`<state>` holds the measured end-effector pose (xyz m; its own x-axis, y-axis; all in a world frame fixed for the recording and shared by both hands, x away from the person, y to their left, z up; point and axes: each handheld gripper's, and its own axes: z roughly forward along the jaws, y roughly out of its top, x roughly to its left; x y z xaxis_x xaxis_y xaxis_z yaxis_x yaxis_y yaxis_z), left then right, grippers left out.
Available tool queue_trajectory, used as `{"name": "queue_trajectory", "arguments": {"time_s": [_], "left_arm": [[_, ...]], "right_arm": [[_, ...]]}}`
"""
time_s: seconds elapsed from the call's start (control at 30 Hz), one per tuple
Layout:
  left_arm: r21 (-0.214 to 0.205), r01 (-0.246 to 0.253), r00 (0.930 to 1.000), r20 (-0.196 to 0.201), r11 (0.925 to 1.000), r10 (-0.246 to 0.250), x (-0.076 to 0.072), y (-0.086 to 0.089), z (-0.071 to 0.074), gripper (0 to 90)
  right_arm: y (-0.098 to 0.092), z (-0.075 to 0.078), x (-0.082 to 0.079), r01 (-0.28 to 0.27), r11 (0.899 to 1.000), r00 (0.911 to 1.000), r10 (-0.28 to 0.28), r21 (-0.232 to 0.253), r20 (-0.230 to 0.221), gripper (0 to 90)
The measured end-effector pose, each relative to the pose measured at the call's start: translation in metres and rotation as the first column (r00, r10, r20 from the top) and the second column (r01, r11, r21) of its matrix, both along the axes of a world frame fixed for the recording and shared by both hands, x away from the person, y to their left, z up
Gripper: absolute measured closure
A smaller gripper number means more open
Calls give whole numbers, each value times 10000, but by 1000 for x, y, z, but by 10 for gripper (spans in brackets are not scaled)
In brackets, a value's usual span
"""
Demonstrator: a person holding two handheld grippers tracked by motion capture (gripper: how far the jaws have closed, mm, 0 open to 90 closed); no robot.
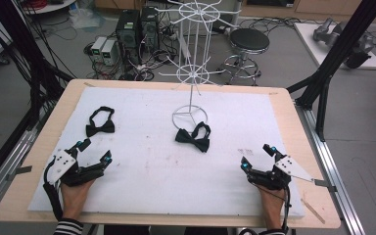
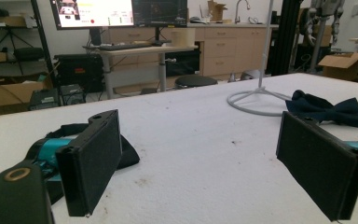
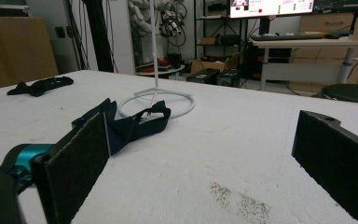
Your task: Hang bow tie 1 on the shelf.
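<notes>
Lying flat against the near side of the wire stand's [image 1: 192,73] ring base, one dark bow tie [image 1: 193,137] is sitting where either hand could reach it, which looks like staging for hanging it on the stand's arms. It is showing a knotted middle, two flared wings and a thin neck strap looping up behind it onto the ring (in the right gripper view it is reading as very dark navy cloth [image 3: 129,125], soft and crumpled rather than stiff). Its strap is touching or overlapping the ring; the wings are resting on the white pad [image 1: 147,171].

A second bow tie [image 1: 100,126] is lying well left of the stand, its strap forming an open loop behind the bow.

Nearer the person than the stand, and to its left, the left gripper [image 1: 94,150] is resting low on the pad with jaws spread wide and nothing between them; the second bow tie is sitting just beyond it. To the stand's right and equally near the person, the right gripper [image 1: 256,155] is likewise gaping and holding nothing, aimed toward the tie at the stand. Both hands appear to be parked at the pad's near corners, probably waiting to begin a reach.
</notes>
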<state>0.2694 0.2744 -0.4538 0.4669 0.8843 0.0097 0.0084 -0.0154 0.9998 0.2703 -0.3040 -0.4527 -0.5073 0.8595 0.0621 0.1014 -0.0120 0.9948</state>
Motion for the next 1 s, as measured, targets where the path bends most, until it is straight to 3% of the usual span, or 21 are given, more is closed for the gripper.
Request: {"name": "queue_trajectory", "arguments": {"time_s": [0.37, 0.57, 0.77, 0.87, 1.0], "left_arm": [[24, -12, 10000, -38, 10000, 12, 0, 0, 0, 145], [32, -35, 10000, -2, 10000, 35, 0, 0, 0, 145], [21, -45, 10000, -12, 10000, 45, 0, 0, 0, 145], [27, -61, 10000, -9, 10000, 61, 0, -1, 0, 145], [33, -53, 10000, -44, 10000, 53, 0, 0, 0, 145]], "right_arm": [[-1, 0, 0, 163, 9997, 9998, -162, 181, -71, 34], [2, 0, 0, 165, 9998, 9999, -165, -143, 43, 33], [2, 1, 1, 303, 9995, 9995, -304, -107, -34, 34], [1, 3, 2, 238, 9997, 9975, -232, 86, -668, 33], [2, 10, 1, 146, 9998, 9987, -152, -131, -482, 33]]}}
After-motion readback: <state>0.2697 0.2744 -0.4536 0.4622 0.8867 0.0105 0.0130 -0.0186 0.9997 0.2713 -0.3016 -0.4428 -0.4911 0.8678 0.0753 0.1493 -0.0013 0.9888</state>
